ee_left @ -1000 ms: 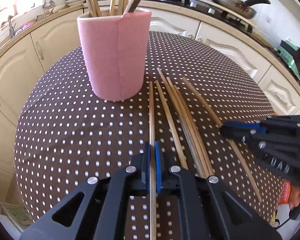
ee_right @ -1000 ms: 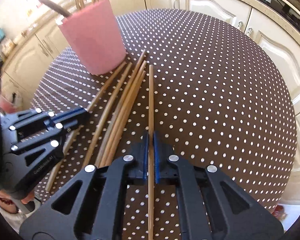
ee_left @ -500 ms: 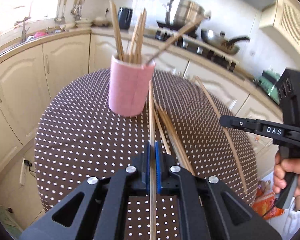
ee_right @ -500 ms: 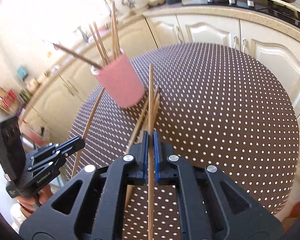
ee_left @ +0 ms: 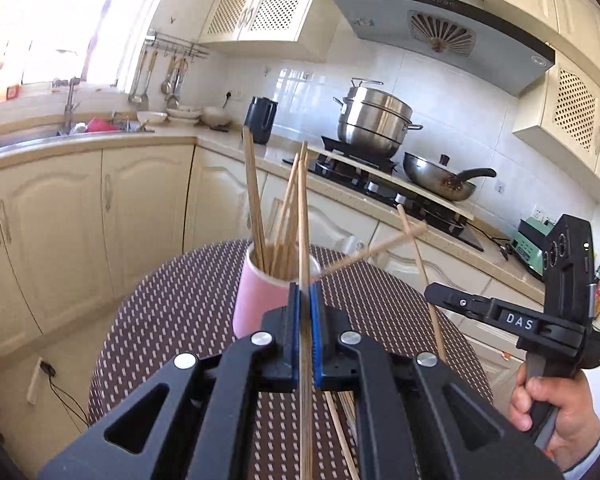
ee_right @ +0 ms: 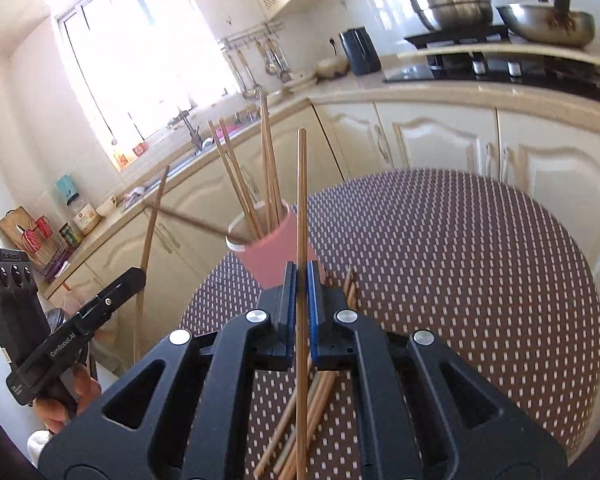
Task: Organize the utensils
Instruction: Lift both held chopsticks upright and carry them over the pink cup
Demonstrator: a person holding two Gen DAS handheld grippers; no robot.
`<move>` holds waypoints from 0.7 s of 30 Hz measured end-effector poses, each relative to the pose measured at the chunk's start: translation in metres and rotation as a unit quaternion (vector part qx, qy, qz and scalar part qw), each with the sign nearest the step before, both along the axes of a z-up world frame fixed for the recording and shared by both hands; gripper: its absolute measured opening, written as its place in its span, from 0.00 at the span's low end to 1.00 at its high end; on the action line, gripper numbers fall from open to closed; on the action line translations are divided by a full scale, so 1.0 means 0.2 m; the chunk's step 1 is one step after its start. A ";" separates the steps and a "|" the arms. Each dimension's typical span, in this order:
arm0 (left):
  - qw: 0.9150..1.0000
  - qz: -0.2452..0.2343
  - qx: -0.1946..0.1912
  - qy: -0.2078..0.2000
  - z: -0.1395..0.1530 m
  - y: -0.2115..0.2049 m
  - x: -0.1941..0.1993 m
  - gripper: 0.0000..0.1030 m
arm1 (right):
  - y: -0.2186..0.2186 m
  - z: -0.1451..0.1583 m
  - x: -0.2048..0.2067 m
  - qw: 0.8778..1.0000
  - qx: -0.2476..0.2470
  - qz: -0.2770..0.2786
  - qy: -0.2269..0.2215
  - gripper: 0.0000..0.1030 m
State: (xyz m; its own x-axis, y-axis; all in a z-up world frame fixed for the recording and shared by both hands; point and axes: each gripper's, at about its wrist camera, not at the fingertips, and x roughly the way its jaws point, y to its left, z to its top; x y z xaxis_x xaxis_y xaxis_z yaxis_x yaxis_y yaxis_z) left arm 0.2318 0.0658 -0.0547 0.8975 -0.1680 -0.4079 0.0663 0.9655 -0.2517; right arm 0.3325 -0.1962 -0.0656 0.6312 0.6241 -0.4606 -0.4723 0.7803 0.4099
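Jaws on both grippers clenched, each on 1 chopstick running along the finger axis, tip pointing up and forward. Left gripper point(ee_left: 305, 300) chopstick point(ee_left: 302, 208) tip sits above the pink cup point(ee_left: 254, 300), which lies just ahead and below. Right gripper point(ee_right: 299, 280) chopstick point(ee_right: 301, 200) same layout, cup point(ee_right: 278, 254) dead ahead; neither arm clearly nearer. Loose chopsticks point(ee_right: 320, 400) lie on the bench point(ee_right: 460, 280) under the jaws. Versus 1 s ago: both sticks were flat on the bench, now lifted and tilted upright.

chopsticks point(ee_right: 301, 208): wooden, two held upright | pink cup point(ee_left: 256, 300): holds several | rest point(ee_right: 320, 396): loose on table
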 end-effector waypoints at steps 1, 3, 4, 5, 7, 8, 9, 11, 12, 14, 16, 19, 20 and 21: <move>1.000 0.000 0.004 -0.005 0.02 0.00 0.03 0.05 | 0.01 0.02 0.02 1.000 0.003 -0.001 -0.008 0.05; 1.000 0.006 0.005 -0.018 0.05 0.00 0.08 0.05 | 0.03 0.06 0.06 1.000 0.011 0.001 -0.021 0.05; 1.000 0.005 0.003 -0.023 0.07 0.00 0.09 0.05 | 0.04 0.08 0.07 1.000 0.013 0.000 -0.029 0.05; 0.999 0.008 0.000 -0.033 0.09 0.01 0.12 0.05 | 0.05 0.10 0.09 0.999 0.015 0.000 -0.037 0.05; 0.999 0.008 -0.004 -0.049 0.11 0.01 0.16 0.05 | 0.07 0.13 0.14 0.998 0.026 0.003 -0.052 0.06; 0.998 0.012 -0.003 -0.063 0.13 0.01 0.18 0.05 | 0.08 0.15 0.15 0.998 0.030 0.004 -0.063 0.06; 0.997 0.013 -0.004 -0.074 0.14 0.01 0.19 0.05 | 0.09 0.16 0.17 0.997 0.032 0.003 -0.073 0.06; 0.996 0.017 -0.007 -0.092 0.17 0.01 0.23 0.05 | 0.12 0.19 0.20 0.995 0.040 0.003 -0.092 0.06; 0.994 0.022 -0.005 -0.105 0.18 0.01 0.26 0.05 | 0.14 0.20 0.21 0.994 0.042 0.004 -0.100 0.06; 0.993 0.024 -0.007 -0.119 0.20 0.00 0.30 0.05 | 0.18 0.22 0.25 0.992 0.045 0.008 -0.115 0.06; 0.991 0.031 -0.008 -0.133 0.21 0.00 0.36 0.05 | 0.21 0.23 0.29 0.991 0.046 0.013 -0.127 0.06; 0.988 0.036 -0.015 -0.151 0.22 0.00 0.44 0.05 | 0.26 0.24 0.36 0.989 0.053 0.016 -0.138 0.06; 0.987 0.036 -0.014 -0.156 0.22 0.00 0.46 0.05 | 0.27 0.24 0.38 0.988 0.056 0.016 -0.141 0.06; 0.986 0.040 -0.012 -0.162 0.22 -0.01 0.48 0.05 | 0.29 0.23 0.40 0.988 0.060 0.017 -0.144 0.06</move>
State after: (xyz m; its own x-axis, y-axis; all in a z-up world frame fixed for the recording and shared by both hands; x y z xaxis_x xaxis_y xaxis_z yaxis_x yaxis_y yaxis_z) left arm 0.3280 0.0645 -0.0115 0.9908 -0.0970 -0.0939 0.0704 0.9648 -0.2533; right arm 0.4124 -0.1392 -0.0186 0.7025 0.6866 -0.1870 -0.6084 0.7158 0.3428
